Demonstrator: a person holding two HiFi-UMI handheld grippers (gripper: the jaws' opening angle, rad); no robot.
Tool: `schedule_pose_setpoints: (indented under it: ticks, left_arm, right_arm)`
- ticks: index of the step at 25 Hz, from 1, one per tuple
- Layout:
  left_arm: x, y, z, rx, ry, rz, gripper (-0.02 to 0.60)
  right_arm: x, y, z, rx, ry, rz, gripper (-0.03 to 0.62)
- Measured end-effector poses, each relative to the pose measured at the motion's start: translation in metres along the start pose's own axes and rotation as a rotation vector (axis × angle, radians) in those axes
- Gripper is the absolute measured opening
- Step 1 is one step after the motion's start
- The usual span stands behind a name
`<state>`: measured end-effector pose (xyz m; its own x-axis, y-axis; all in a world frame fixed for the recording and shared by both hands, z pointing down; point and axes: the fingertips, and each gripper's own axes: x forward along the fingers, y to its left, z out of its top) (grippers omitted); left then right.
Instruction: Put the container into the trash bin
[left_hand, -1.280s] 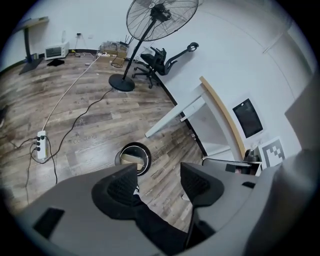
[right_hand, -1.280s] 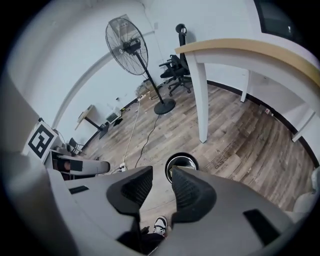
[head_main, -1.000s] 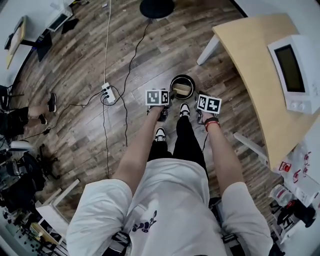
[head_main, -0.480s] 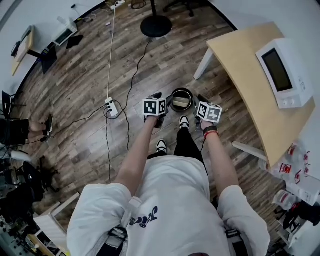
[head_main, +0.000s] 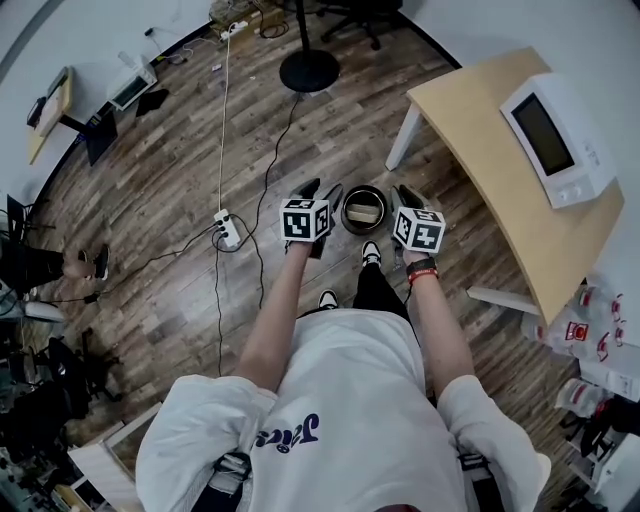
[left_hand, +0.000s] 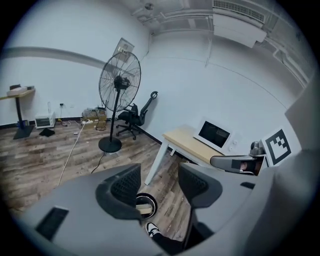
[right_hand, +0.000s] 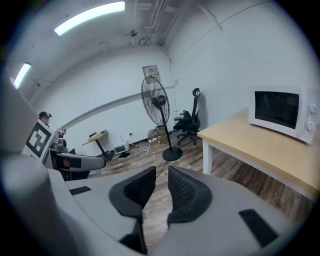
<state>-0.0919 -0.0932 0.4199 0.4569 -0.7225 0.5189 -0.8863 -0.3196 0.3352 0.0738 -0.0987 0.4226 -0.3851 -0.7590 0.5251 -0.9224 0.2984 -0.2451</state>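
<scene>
The black round trash bin (head_main: 345, 212) stands on the wooden floor just ahead of the person's shoes. A beige container (head_main: 365, 212) lies inside it, also visible in the left gripper view as the container (left_hand: 145, 208) in the bin (left_hand: 151, 201). My left gripper (head_main: 318, 190) hangs above and to the left of the bin, and my right gripper (head_main: 403, 195) to its right. In its own view the left gripper (left_hand: 159, 182) has its jaws wide and closing slightly, with nothing between them. The right gripper (right_hand: 161, 187) shows a narrower gap, closing, also with nothing in it.
A light wooden table (head_main: 500, 190) with a white microwave (head_main: 545, 130) stands at the right. A standing fan's base (head_main: 308, 70), an office chair (left_hand: 135, 114), and a power strip (head_main: 228, 228) with cables lie on the floor ahead and to the left.
Both grippers have risen away from the bin and now sit a little further apart at its sides. The container stays inside the bin.
</scene>
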Motion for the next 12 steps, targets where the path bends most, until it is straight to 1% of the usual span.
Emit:
schedule_pose_setpoints:
  ticks: [3,6,9,12]
  left_arm:
    - [-0.023,-0.007,0.011,0.015,-0.047,-0.014,0.228]
    - [-0.042,-0.014,0.022,0.056,-0.082,-0.016,0.212]
    - [-0.057,-0.020,0.034,0.093,-0.116,-0.011,0.195]
    - [-0.069,-0.030,0.044,0.112,-0.154,-0.014,0.178]
  right_arm:
    - [-0.017,0.015,0.009,0.001,-0.035,0.010,0.092]
    - [-0.034,0.027,0.024,0.001,-0.082,0.014,0.091]
    - [-0.050,0.035,0.039,-0.011,-0.129,0.007,0.083]
    - [-0.066,0.040,0.051,-0.022,-0.169,0.004,0.075]
